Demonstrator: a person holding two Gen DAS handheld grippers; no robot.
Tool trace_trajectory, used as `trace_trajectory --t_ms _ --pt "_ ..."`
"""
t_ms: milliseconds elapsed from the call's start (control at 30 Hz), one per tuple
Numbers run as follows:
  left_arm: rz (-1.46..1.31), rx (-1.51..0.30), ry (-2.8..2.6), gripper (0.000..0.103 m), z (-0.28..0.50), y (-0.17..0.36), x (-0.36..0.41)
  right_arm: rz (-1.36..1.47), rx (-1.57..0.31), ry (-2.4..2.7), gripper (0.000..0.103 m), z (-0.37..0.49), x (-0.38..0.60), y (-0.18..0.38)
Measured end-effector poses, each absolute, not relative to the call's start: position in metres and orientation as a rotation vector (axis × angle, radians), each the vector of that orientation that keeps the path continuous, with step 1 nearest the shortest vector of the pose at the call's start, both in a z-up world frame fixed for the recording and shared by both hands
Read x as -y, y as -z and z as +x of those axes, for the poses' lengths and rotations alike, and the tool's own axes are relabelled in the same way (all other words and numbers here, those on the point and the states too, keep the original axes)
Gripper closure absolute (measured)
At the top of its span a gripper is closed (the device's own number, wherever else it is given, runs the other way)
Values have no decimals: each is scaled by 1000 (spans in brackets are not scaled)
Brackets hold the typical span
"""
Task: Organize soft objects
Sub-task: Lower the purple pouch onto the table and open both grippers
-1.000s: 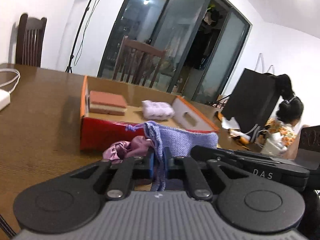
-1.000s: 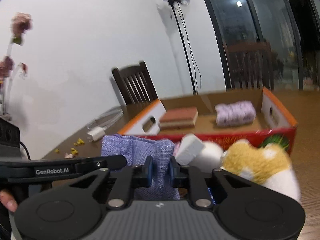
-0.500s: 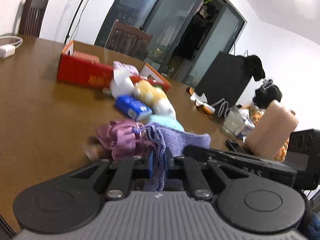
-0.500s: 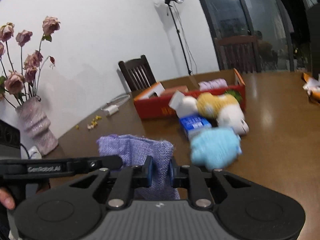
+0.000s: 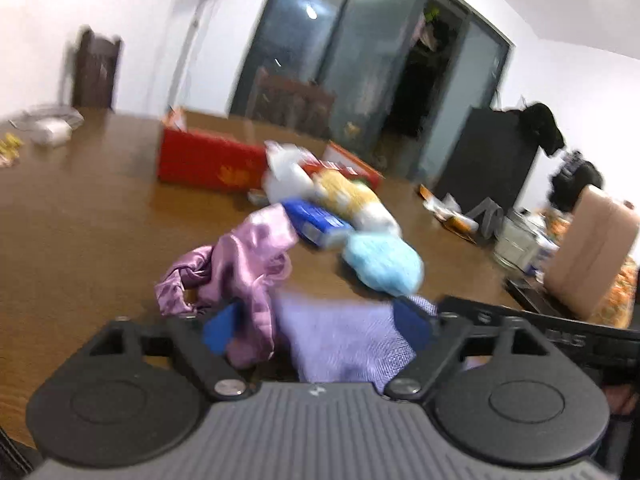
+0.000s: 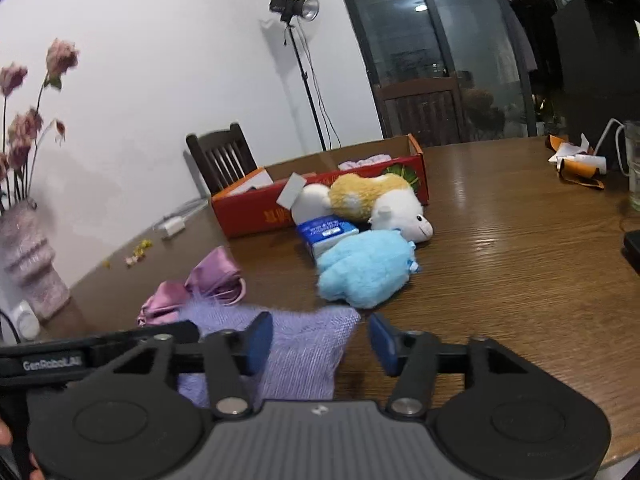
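1. Both sets of tongs have just sprung apart over the lavender woven pouch [image 6: 296,356], which lies slack on the wooden worktop [image 6: 500,264] at the bottom centre of each wrist view; neither pair is pressing on it now.
2. The left tongs [image 5: 316,326] stand wide, with the pouch and a fold of pink satin cloth [image 5: 240,264] lying between the blue pads; the picture is blurred.
3. The right tongs [image 6: 320,340] are partly apart, one pad over the pouch's edge, the other over bare wood.
4. A two-handed hold suits limp fabric, which would otherwise sag, and letting go here likely means the pouch is being laid down.
5. In mid-frame, a blue plush [image 6: 366,268] and a yellow-and-white plush [image 6: 372,200] wait just outside the red cardboard box [image 6: 256,208], evidently the sorting bin.
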State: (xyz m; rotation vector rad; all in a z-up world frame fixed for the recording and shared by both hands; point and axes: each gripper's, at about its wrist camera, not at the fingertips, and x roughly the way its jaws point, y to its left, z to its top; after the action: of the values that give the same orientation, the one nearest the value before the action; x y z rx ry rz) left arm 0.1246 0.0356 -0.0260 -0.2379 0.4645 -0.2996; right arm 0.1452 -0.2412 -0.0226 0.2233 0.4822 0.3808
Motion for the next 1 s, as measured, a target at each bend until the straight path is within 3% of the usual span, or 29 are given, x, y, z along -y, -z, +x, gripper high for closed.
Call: trace_trajectory --t_ms 300,433,533,567,600,700,833,900,1000 --pt "-126 -390 222 13 94 9 -41 192 -514 -419 46 144 229 37" --pt "-152 -490 405 16 87 10 -37 176 -512 -415 48 145 230 36" --pt "-190 -564 447 31 99 25 -26 220 -525 -439 57 147 234 40" --pt "-196 -582 428 37 105 29 -23 228 -537 -445 67 149 234 42" --pt "-214 -587 415 37 109 32 -22 228 -545 -447 72 150 234 43" --pt "-295 -579 357 32 121 37 -29 238 -561 -439 76 150 237 48" --pt "-334 -567 312 28 126 38 -37 261 -525 -432 71 146 248 39" --pt "-355 -573 319 27 133 39 -40 287 -500 -442 56 149 252 35" --pt "-380 -585 316 31 142 41 -39 296 -517 -469 51 162 246 37"
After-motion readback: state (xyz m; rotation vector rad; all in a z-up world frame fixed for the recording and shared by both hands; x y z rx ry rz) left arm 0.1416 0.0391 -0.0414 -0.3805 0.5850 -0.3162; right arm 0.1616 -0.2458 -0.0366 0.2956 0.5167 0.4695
